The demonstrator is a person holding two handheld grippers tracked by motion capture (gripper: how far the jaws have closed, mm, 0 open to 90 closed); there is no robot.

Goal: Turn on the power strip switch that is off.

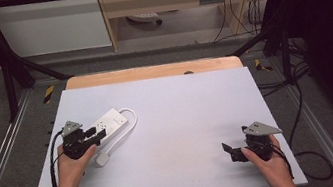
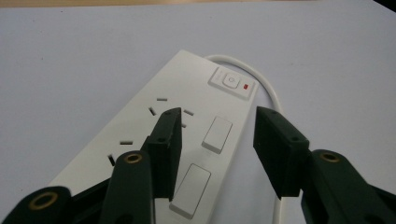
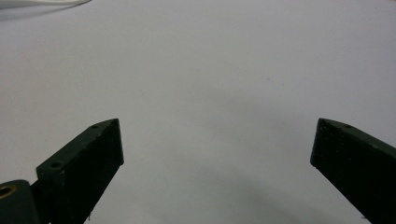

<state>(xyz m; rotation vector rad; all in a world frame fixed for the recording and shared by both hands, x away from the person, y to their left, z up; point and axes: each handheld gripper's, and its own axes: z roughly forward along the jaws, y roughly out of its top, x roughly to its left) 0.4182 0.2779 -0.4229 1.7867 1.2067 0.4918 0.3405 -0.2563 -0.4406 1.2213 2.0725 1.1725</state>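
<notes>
A white power strip [image 1: 109, 121] lies on the left part of the white table top [image 1: 183, 116]. Its white cable [image 1: 130, 119] loops round to a plug [image 1: 102, 159] near the person's left hand. My left gripper [image 1: 94, 131] stands open over the strip's near end. In the left gripper view the power strip [image 2: 187, 88] shows sockets, rocker switches [image 2: 217, 135] and a button with a red light [image 2: 248, 86]. There my left gripper [image 2: 218, 116] has one jaw above the socket face and the other past the strip's edge, over the cable [image 2: 273, 93]. My right gripper [image 1: 228, 149] [image 3: 218, 126] is open, with bare table between its jaws.
A wooden strip [image 1: 151, 71] borders the table's far edge. Beyond it stand black frame legs [image 1: 9, 73], shelving and floor cables [image 1: 302, 97]. In the right gripper view, a bit of white cable [image 3: 37, 3] shows at the top left.
</notes>
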